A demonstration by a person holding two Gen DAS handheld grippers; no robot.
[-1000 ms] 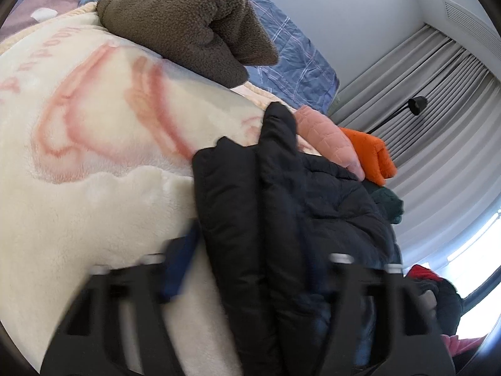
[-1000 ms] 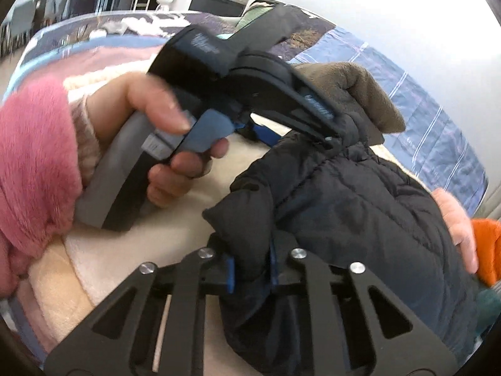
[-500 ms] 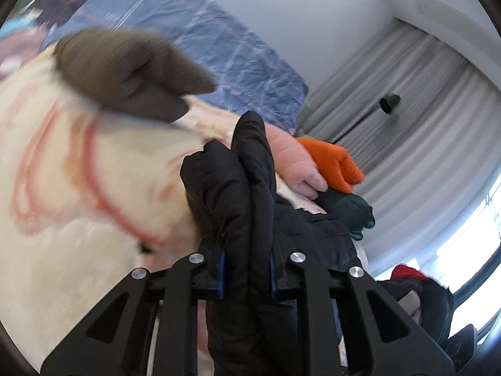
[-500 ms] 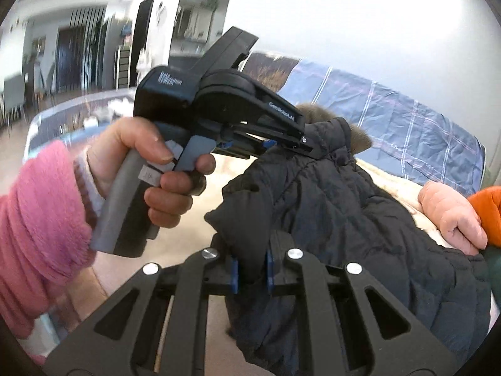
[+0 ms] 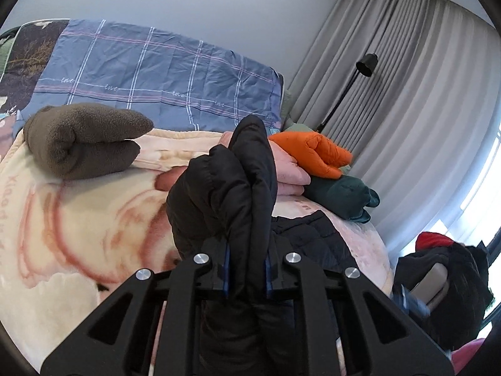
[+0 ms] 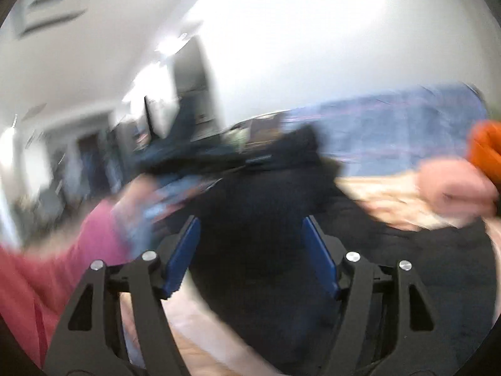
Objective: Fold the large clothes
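My left gripper is closing, pinching a black puffer jacket fold at 12 o'clock above the blanket, while my right gripper is opening w/ jacket between pads, untouched; I'd regrip a far edge before laying flat.

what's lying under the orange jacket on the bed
The orange jacket rests on a folded pink garment and a dark green one. The black jacket covers the pink one's near end.

Right wrist view blurred; black jacket indistinct.
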